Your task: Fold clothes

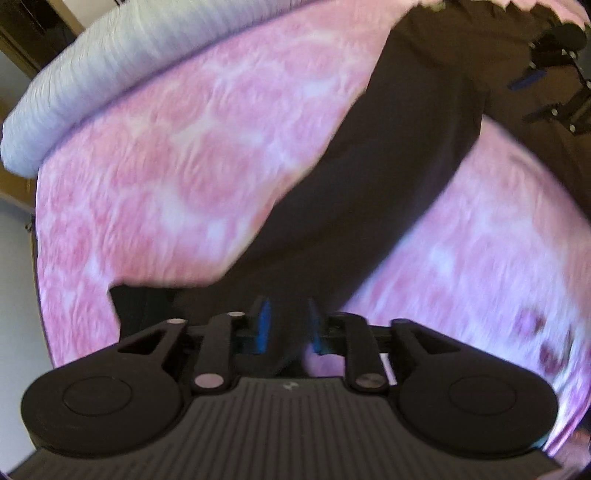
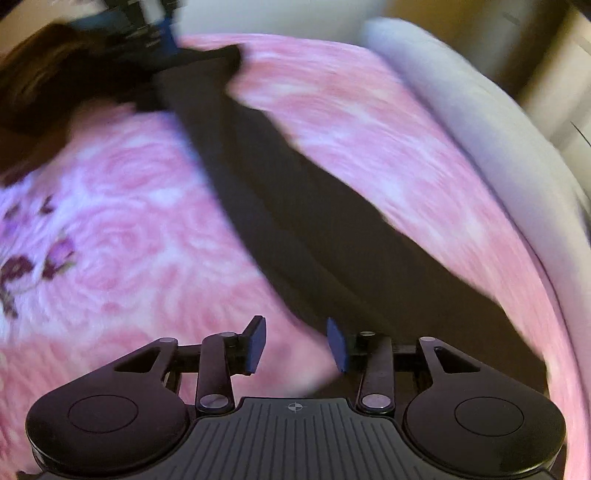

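Observation:
A dark garment (image 1: 373,192) lies stretched in a long strip across a pink rose-patterned bedspread (image 1: 192,162). In the left wrist view my left gripper (image 1: 287,325) has its blue pads around the near end of the garment, jaws narrowly apart with cloth between them. The right gripper (image 1: 554,74) shows small at the far end of the strip. In the right wrist view the garment (image 2: 295,199) runs away toward the left gripper (image 2: 155,33) at the top left. My right gripper (image 2: 297,343) is open, its right pad by the cloth's near edge. Both views are blurred.
A grey-white pillow or bolster (image 1: 103,74) lies along the far edge of the bed, and it also shows in the right wrist view (image 2: 480,122). Purple flower embroidery (image 2: 33,266) marks the bedspread. Wooden furniture (image 1: 26,33) stands beyond the bed.

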The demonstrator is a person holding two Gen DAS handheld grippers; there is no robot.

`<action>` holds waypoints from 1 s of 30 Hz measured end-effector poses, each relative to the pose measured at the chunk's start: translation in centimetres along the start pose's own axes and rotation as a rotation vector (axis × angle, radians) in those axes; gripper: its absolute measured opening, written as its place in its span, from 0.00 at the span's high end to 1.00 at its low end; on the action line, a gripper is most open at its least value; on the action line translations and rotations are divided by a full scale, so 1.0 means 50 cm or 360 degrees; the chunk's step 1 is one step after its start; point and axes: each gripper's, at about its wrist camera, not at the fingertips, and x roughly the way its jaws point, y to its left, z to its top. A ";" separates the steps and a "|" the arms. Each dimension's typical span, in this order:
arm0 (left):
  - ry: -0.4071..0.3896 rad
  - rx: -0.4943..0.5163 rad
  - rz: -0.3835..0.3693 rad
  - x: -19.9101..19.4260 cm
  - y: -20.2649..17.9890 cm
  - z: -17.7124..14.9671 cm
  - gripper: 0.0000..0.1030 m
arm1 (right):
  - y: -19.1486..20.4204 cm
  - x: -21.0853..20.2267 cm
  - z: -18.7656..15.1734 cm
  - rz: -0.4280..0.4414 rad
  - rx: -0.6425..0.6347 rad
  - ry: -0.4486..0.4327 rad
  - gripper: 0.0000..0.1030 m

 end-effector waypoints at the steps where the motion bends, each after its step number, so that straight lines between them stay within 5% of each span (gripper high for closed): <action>1: -0.0030 -0.0001 -0.0009 0.001 -0.015 0.026 0.78 | -0.023 -0.017 -0.023 -0.0054 0.0092 0.0014 0.61; 5: -0.0140 0.0018 -0.0052 0.008 -0.107 0.145 0.72 | -0.147 -0.094 -0.160 -0.0312 0.0538 0.0109 0.61; 10: -0.0251 0.0060 -0.0129 0.019 -0.299 0.319 0.68 | -0.340 -0.230 -0.440 -0.0614 0.1267 0.0171 0.61; 14: -0.0287 0.0158 -0.0186 0.028 -0.504 0.460 0.67 | -0.487 -0.335 -0.671 -0.0860 0.1626 0.0181 0.61; 17: -0.0279 0.0266 -0.0224 0.045 -0.670 0.556 0.67 | -0.596 -0.390 -0.810 -0.1040 0.1624 0.0227 0.60; 19: -0.0270 0.0299 -0.0243 0.058 -0.762 0.610 0.67 | -0.654 -0.401 -0.866 -0.1074 0.1449 0.0214 0.58; 24: -0.0238 0.0348 -0.0315 0.085 -0.941 0.715 0.67 | -0.707 -0.319 -0.940 -0.0978 0.0797 0.0315 0.57; 28: -0.0180 0.0405 -0.0313 0.103 -1.022 0.753 0.67 | -0.713 -0.265 -0.994 -0.0896 0.0601 0.0323 0.57; 30: -0.0150 0.0430 -0.0300 0.108 -1.038 0.764 0.67 | -0.713 -0.268 -1.021 -0.0954 0.0556 0.0300 0.74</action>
